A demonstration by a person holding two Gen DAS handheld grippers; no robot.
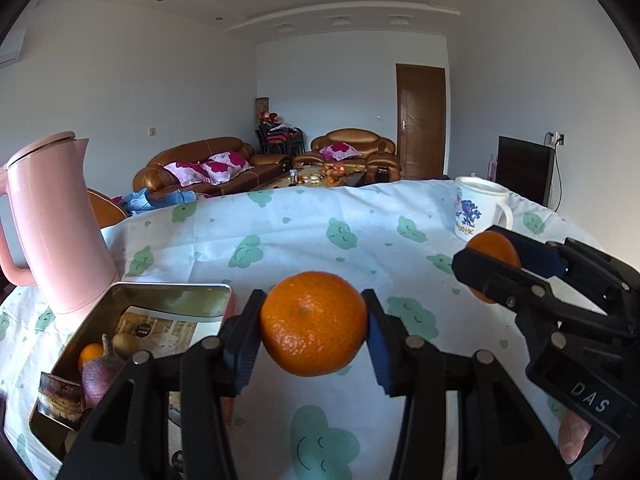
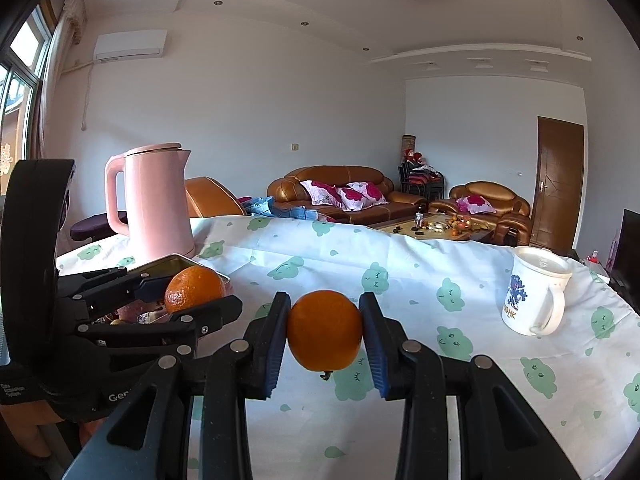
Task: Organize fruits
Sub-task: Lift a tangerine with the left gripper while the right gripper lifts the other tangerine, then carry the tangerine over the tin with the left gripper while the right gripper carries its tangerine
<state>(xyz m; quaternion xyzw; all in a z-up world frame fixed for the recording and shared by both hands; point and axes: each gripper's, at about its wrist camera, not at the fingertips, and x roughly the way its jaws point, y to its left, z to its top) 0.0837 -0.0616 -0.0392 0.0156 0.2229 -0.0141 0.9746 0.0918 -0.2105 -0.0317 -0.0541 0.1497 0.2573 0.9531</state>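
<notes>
My left gripper [image 1: 314, 330] is shut on a large orange [image 1: 313, 323], held above the tablecloth. In the right wrist view that orange [image 2: 195, 288] shows at the left with the left gripper [image 2: 192, 294] clamped on it, just in front of the tin. My right gripper [image 2: 325, 330] is shut on a smaller orange [image 2: 325, 330], stem end down. From the left wrist view the right gripper [image 1: 494, 266] enters at the right with its orange [image 1: 493, 253]. A metal tin [image 1: 168, 294] at the lower left holds a small orange [image 1: 90, 354], a kiwi [image 1: 125, 343] and a purple fruit [image 1: 100, 376].
A pink kettle [image 1: 56, 220] stands behind the tin at the left. A white mug [image 1: 478, 210] with a blue print sits at the far right of the table. The cloth [image 1: 360, 216] has green cloud prints. A hand shows under the right gripper.
</notes>
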